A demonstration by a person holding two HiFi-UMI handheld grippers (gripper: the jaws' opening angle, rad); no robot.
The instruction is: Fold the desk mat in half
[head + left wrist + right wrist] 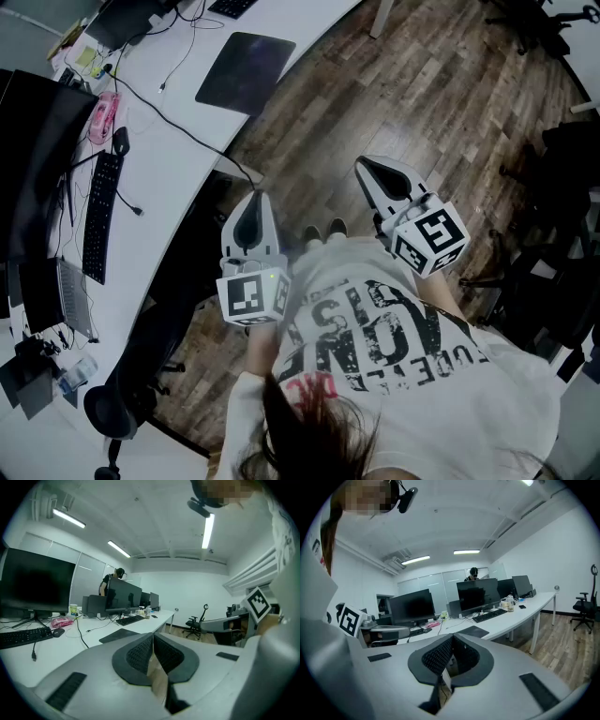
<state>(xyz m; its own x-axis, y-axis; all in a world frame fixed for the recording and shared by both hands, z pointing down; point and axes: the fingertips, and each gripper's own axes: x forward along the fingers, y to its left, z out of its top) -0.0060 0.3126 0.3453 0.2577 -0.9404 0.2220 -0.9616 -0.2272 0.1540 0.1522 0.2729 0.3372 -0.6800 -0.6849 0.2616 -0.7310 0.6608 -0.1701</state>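
The dark desk mat lies flat and unfolded on the white table, close to its edge and well apart from both tongs. We hold the left tongs and the right tongs out in front of the body, tilted slightly downward. The right pair is over the wooden floor. Each pair has its jaws together with nothing between them. A black cable crosses the table between the mat and a keyboard, with a mouse nearby.

The left gripper, jaws closed on nothing, hangs right of the dark desk mat, which lies flat on the white desk.
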